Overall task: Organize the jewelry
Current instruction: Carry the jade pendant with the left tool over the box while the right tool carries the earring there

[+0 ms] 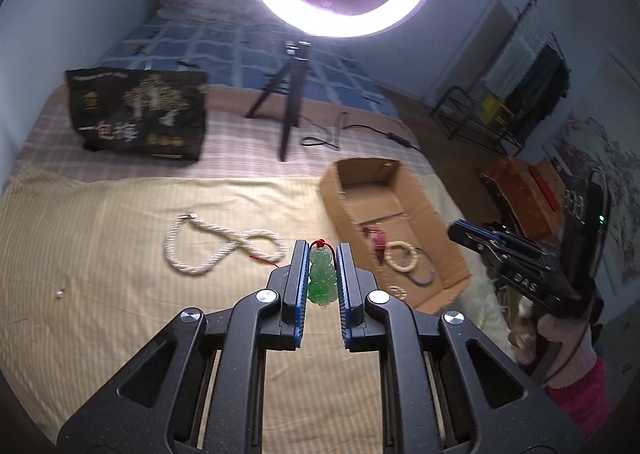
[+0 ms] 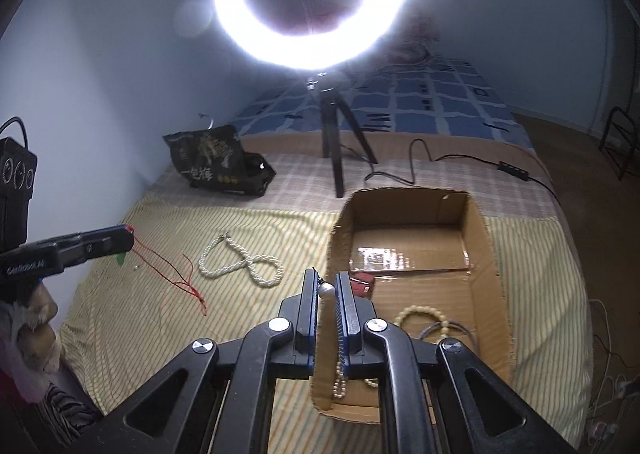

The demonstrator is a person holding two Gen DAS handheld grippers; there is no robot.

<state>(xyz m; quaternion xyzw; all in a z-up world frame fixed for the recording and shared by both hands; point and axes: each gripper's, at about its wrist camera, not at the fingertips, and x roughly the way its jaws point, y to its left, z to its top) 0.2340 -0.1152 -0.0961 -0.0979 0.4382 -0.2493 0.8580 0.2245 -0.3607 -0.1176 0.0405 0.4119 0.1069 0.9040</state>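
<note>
Both jaw pairs are clamped: the left gripper [image 1: 322,260] squeezes a green pendant [image 1: 322,279] between its pads, the right gripper [image 2: 327,286] pinches a pearl strand [image 2: 327,290].

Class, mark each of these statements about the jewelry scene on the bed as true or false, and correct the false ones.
1. The left gripper holds a green pendant between its fingers. True.
2. The cardboard box is empty. False: a beaded bracelet and other pieces lie inside.
3. The twisted pearl necklace lies on the striped cloth, outside the box. True.
4. The right gripper is open and holds nothing. False: it is shut on a pearl piece with a beaded chain hanging below.
5. The ring light is switched off. False: it glows brightly.
</note>
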